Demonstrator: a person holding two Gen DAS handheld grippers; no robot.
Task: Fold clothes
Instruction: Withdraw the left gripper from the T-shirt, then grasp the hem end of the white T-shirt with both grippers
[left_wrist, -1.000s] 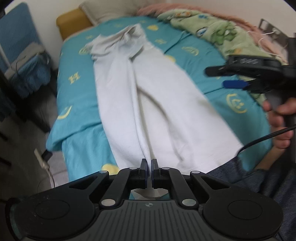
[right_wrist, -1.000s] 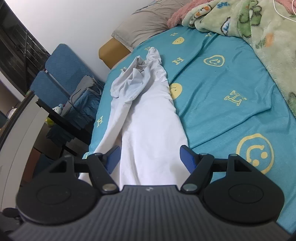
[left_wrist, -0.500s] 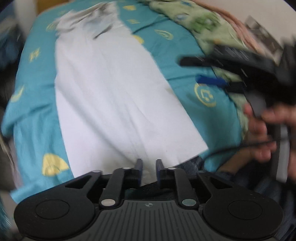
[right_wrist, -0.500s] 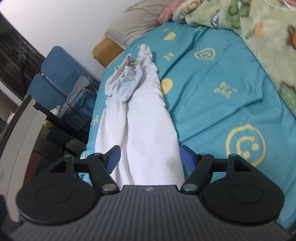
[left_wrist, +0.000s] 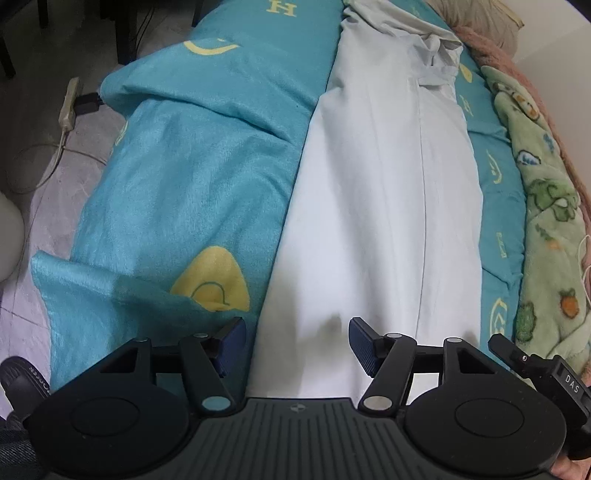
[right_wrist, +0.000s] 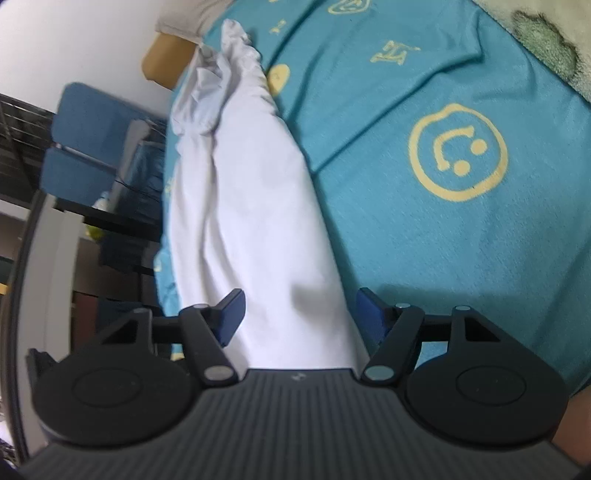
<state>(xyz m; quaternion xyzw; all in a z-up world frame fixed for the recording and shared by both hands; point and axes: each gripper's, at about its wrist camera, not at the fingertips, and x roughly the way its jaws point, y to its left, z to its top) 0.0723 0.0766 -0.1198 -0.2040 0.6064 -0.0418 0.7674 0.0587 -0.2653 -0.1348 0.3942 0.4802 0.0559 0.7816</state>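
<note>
White trousers (left_wrist: 373, 206) lie lengthwise on the teal bedspread (left_wrist: 192, 177), waist end bunched at the far end (left_wrist: 432, 48). My left gripper (left_wrist: 297, 341) hovers over the near end. Its jaws are opening, with the cloth below and between the blue pads (left_wrist: 364, 345) but not pinched. In the right wrist view the same trousers (right_wrist: 251, 206) run away from my right gripper (right_wrist: 300, 314). Those jaws are closing slightly but stand wide, straddling the cloth's near right edge without pressing on it. Part of the right gripper's body (left_wrist: 535, 369) shows at the lower right.
A green cartoon blanket (left_wrist: 546, 229) and a pink one (left_wrist: 491, 48) lie along the bed's right side. A power strip and cable (left_wrist: 68, 107) sit on the floor left of the bed. A blue chair (right_wrist: 92, 147) and dark shelving (right_wrist: 110, 229) stand beyond the bed's left edge.
My left gripper's jaws went from shut to wide apart while it dropped toward the bed and rolled. The right gripper sank closer to the trousers' near end.
</note>
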